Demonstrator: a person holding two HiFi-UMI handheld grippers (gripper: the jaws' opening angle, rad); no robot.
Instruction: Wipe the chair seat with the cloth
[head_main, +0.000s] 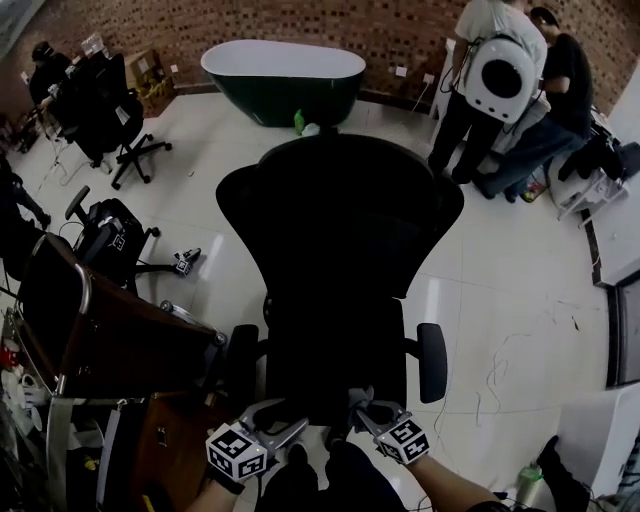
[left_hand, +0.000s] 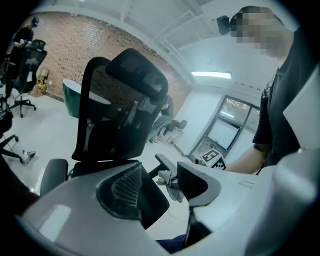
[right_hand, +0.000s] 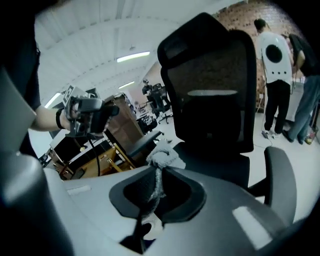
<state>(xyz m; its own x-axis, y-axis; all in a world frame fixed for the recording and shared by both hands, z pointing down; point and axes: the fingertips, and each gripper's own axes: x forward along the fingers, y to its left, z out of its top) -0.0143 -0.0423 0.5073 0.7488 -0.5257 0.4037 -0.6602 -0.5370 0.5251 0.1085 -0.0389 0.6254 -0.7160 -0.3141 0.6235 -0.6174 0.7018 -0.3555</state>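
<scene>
Right gripper view: cloth (right_hand: 161, 156) partly obsc.

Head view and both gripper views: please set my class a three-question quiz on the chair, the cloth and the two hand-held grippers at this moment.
1. True or false: the left hand-held gripper has its jaws apart with nothing between them.
2. Pick one. The cloth is: A) spread flat on the chair seat; B) clamped in the right hand-held gripper; C) lying on the floor.
3. Fill the gap: in the head view, beyond the chair, by the brick wall, stands a dark green ____.

Key: 1 true; 2 B; 3 bathtub.
</scene>
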